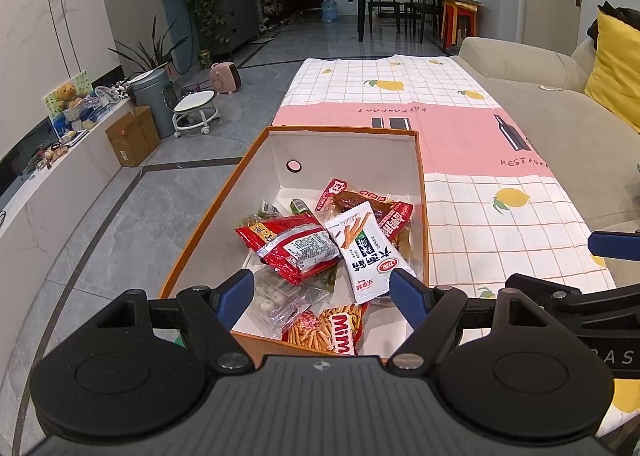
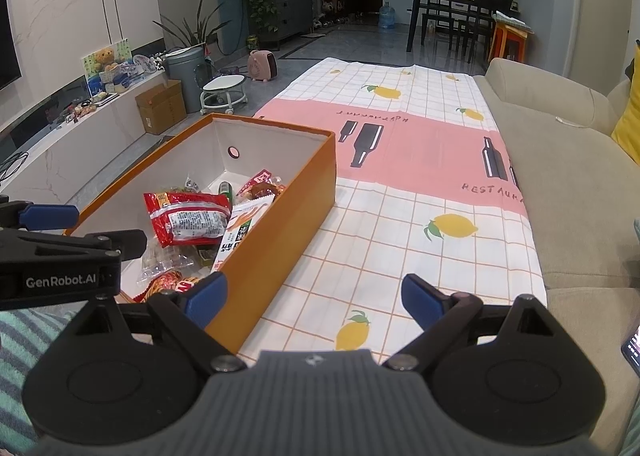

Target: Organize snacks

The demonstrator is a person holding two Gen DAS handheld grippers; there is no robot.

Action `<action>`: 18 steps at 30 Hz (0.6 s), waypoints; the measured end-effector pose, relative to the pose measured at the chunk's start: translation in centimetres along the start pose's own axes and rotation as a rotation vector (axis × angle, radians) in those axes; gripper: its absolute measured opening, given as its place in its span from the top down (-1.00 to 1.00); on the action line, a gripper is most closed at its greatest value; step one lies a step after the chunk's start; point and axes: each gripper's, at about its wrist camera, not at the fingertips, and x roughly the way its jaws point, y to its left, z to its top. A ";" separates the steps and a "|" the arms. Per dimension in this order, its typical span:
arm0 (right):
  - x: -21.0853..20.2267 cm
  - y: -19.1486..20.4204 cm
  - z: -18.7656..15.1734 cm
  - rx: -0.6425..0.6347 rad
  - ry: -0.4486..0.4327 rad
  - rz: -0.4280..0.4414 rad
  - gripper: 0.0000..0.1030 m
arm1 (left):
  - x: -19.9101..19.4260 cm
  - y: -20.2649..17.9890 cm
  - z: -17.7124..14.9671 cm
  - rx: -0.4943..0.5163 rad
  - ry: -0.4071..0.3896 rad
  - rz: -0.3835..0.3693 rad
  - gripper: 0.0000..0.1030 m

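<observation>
An orange box (image 1: 422,191) with white inside walls stands on the tablecloth and holds several snack packets: a red packet (image 1: 294,246), a white packet (image 1: 366,252), a Mimi stick-snack packet (image 1: 332,330) and a clear bag (image 1: 280,300). My left gripper (image 1: 322,296) is open and empty, hovering over the box's near end. In the right wrist view the box (image 2: 280,223) sits at left with the red packet (image 2: 192,217) inside. My right gripper (image 2: 314,296) is open and empty, above the cloth beside the box's near right corner. The left gripper (image 2: 52,215) shows at the left edge.
The table carries a checked lemon-print cloth with a pink band (image 2: 420,159). A beige sofa (image 2: 560,175) runs along the right with a yellow cushion (image 1: 616,67). A cardboard box (image 1: 132,139), a grey bin (image 1: 154,99) and a white stool (image 1: 196,111) stand on the floor at left.
</observation>
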 end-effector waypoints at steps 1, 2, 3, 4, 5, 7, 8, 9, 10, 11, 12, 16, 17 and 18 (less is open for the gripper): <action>0.0 0.0 0.0 0.000 0.000 0.000 -0.77 | 0.0 0.0 -0.1 0.000 0.001 0.000 -0.75; 0.1 0.1 -0.1 -0.001 0.001 0.000 -0.77 | 0.0 0.0 -0.1 -0.001 0.001 -0.001 -0.75; 0.1 0.1 -0.2 -0.001 0.002 0.000 -0.77 | 0.0 0.1 0.0 -0.001 0.001 -0.002 -0.75; 0.1 0.1 -0.2 -0.001 0.002 0.000 -0.77 | -0.1 0.1 -0.1 -0.002 0.001 -0.002 -0.75; 0.1 0.1 -0.2 -0.001 0.002 0.000 -0.77 | 0.0 0.1 0.0 -0.001 0.001 -0.002 -0.75; 0.2 0.0 -0.2 -0.001 0.001 0.000 -0.77 | -0.1 0.1 -0.1 -0.002 0.001 -0.001 -0.75; 0.1 0.0 -0.2 -0.002 0.001 0.000 -0.77 | -0.1 0.1 -0.1 -0.002 0.001 0.000 -0.75; 0.1 0.0 -0.2 -0.002 0.002 0.000 -0.77 | 0.0 0.2 -0.1 -0.004 0.002 0.000 -0.75; 0.2 0.0 -0.2 -0.002 0.001 0.000 -0.77 | 0.0 0.3 -0.2 -0.006 0.002 -0.002 -0.75; 0.1 0.0 -0.2 -0.002 0.001 0.000 -0.77 | 0.0 0.3 -0.2 -0.006 0.003 -0.005 -0.75; 0.2 0.0 -0.2 -0.002 0.000 0.000 -0.77 | 0.0 0.3 -0.1 -0.006 0.003 -0.008 -0.75; 0.2 0.0 -0.2 -0.002 0.005 -0.001 -0.77 | 0.0 0.3 -0.2 -0.005 0.002 0.010 -0.75; 0.3 0.1 -0.2 -0.002 0.005 -0.001 -0.77 | 0.0 0.3 -0.1 -0.006 0.004 0.014 -0.75; 0.3 0.1 -0.2 -0.003 0.005 -0.001 -0.77 | 0.0 0.4 -0.1 -0.009 0.005 0.015 -0.76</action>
